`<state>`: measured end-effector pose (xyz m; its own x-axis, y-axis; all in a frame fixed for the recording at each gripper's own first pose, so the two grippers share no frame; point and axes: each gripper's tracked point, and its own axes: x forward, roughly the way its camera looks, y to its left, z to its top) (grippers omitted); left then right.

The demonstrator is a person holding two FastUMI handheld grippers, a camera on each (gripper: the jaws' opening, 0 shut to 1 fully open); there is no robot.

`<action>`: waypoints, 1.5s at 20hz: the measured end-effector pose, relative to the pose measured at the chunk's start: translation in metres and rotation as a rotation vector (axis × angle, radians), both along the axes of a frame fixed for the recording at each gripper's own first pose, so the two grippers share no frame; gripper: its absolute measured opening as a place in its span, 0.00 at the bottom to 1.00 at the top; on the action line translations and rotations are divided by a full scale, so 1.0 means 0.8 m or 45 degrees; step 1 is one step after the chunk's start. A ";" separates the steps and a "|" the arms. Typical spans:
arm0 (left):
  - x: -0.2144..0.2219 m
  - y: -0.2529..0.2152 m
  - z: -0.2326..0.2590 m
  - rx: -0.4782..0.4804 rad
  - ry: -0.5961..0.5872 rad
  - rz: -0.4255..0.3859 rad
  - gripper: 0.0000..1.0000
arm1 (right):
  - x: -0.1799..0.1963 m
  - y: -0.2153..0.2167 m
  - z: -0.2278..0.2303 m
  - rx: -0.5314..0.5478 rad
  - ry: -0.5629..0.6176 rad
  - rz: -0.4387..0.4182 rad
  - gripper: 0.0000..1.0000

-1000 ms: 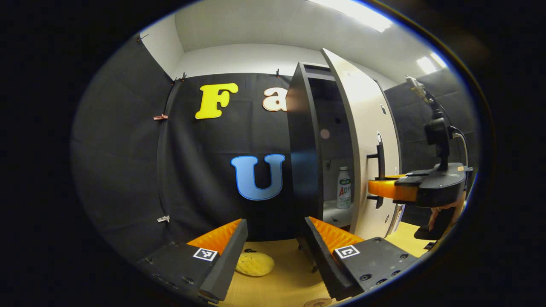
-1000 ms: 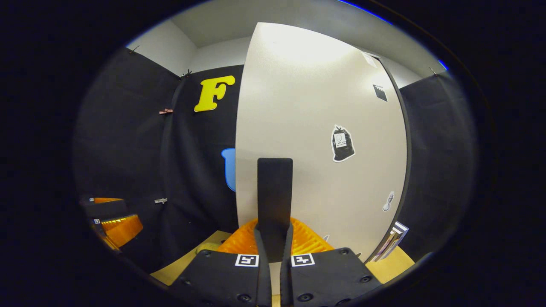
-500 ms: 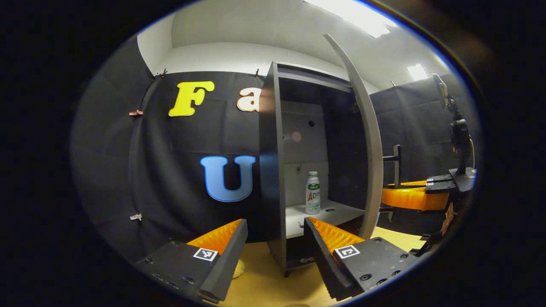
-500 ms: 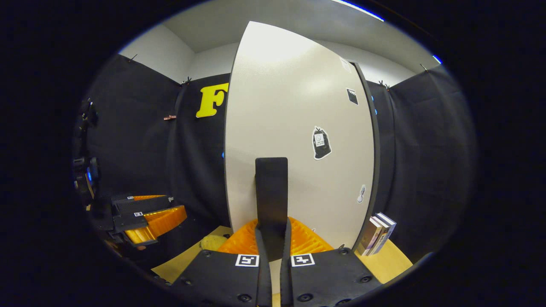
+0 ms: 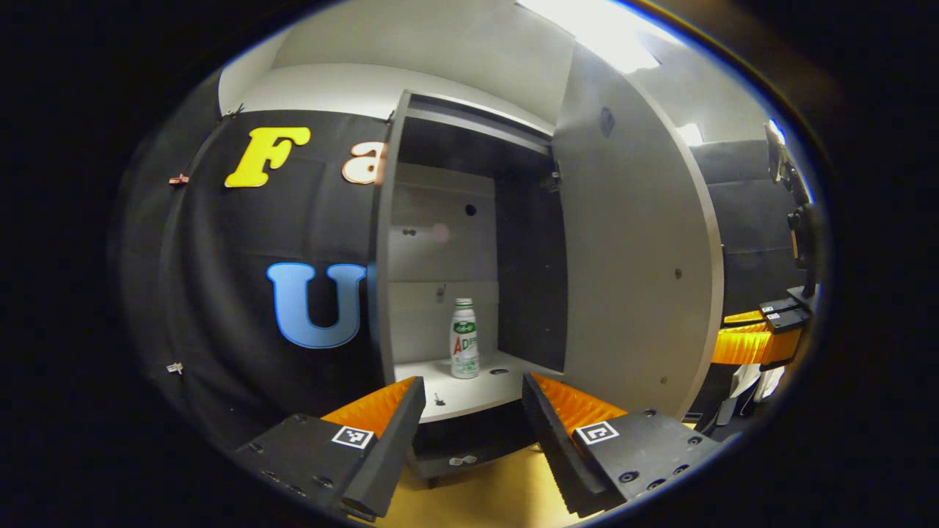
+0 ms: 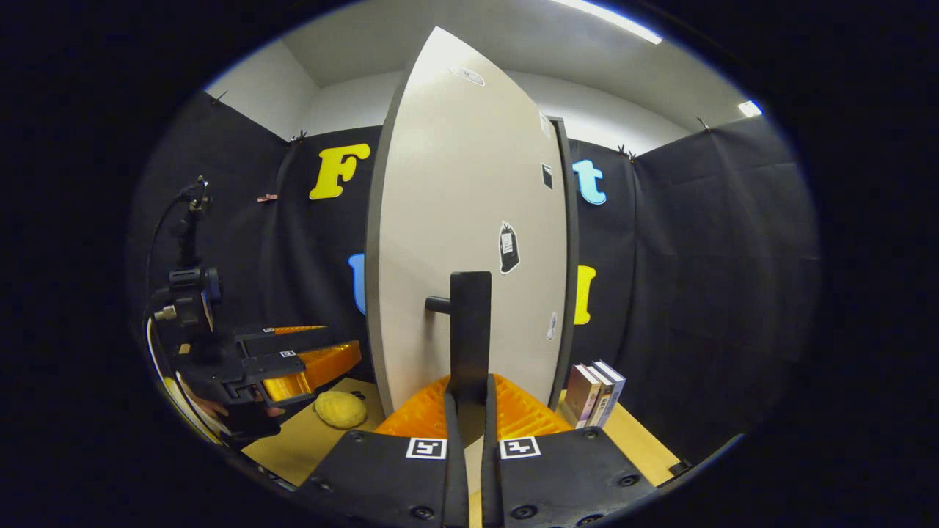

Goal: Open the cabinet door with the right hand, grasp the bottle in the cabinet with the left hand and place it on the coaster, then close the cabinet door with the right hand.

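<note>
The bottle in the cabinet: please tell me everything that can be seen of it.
The bottle is small and white, with a pale cap, a green band near the top and red print on its side. It looks like plastic. It stands upright and capped on the pale shelf inside the open cabinet, toward the back, near the dark right inner wall. Only the shelf touches it. The left gripper is open and in front of it, with the bottle showing between its fingers, not yet reached.

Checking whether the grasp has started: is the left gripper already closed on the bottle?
No, the left gripper is open in front of the cabinet, and the bottle stands untouched on the shelf beyond it.
</note>
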<state>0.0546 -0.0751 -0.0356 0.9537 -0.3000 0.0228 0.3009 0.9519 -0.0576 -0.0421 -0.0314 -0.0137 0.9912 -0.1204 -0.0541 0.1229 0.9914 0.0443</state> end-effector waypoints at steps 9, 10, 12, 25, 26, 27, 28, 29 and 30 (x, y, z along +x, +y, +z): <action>0.005 -0.091 -0.009 0.003 0.043 -0.026 0.85 | -0.036 -0.085 -0.001 -0.040 0.032 -0.085 0.11; 0.004 -0.100 -0.008 0.005 0.045 -0.016 0.85 | -0.036 -0.097 -0.001 -0.055 0.031 -0.094 0.10; 0.003 -0.113 -0.009 0.012 0.047 0.011 0.85 | -0.037 -0.122 0.001 -0.075 0.027 -0.100 0.10; 0.020 -0.159 -0.007 0.082 0.060 0.191 0.85 | -0.058 -0.217 -0.012 0.057 -0.006 0.040 0.05; 0.023 -0.160 -0.008 0.079 0.062 0.200 0.85 | -0.059 -0.218 -0.011 0.069 -0.009 0.053 0.05; 0.028 -0.160 -0.007 0.076 0.061 0.211 0.85 | -0.060 -0.216 -0.012 0.069 -0.013 0.066 0.05; 0.033 -0.156 -0.006 0.074 0.052 0.226 0.89 | -0.060 -0.214 -0.012 0.051 -0.018 0.080 0.05; 0.039 -0.152 -0.006 0.073 0.045 0.240 0.85 | -0.060 -0.214 -0.011 0.028 -0.022 0.091 0.05; 0.046 -0.147 -0.008 0.068 0.045 0.250 0.84 | -0.060 -0.214 -0.010 0.015 -0.024 0.096 0.05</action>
<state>0.0913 -0.1929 -0.0418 0.9939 -0.1080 -0.0227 0.1077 0.9941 -0.0129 -0.0900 -0.2025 -0.0220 0.9983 -0.0449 -0.0367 0.0470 0.9972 0.0576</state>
